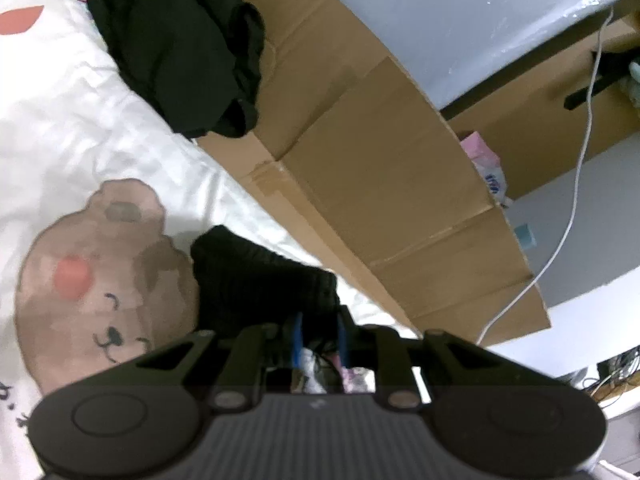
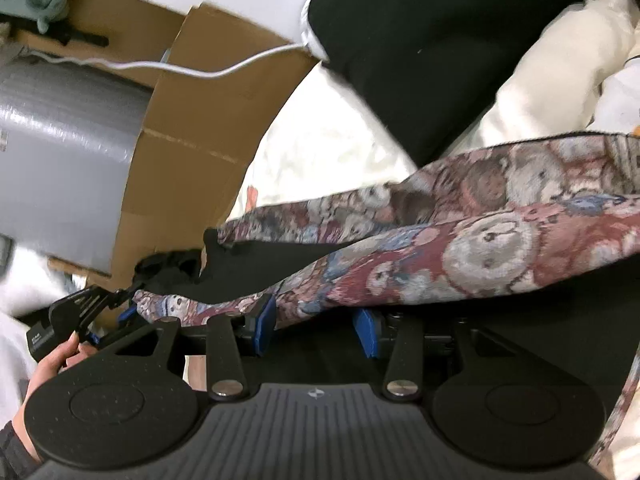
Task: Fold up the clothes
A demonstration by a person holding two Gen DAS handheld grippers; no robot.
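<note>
Left gripper [image 1: 319, 338] fingers nearly closed; right gripper [image 2: 316, 330] half-spread.

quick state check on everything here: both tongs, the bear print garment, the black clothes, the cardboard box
left tongs: shut on the black cuff
right tongs: part open, printed fabric draped across them, grip unclear
bear print garment: lifted, stretched between both tongs
black clothes pile: crumpled, unfolded, on the white bedding
cardboard box: flattened, beside the bedding

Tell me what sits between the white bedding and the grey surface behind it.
A flattened cardboard sheet stands between the white bedding and the grey surface; the left wrist view shows it.
</note>
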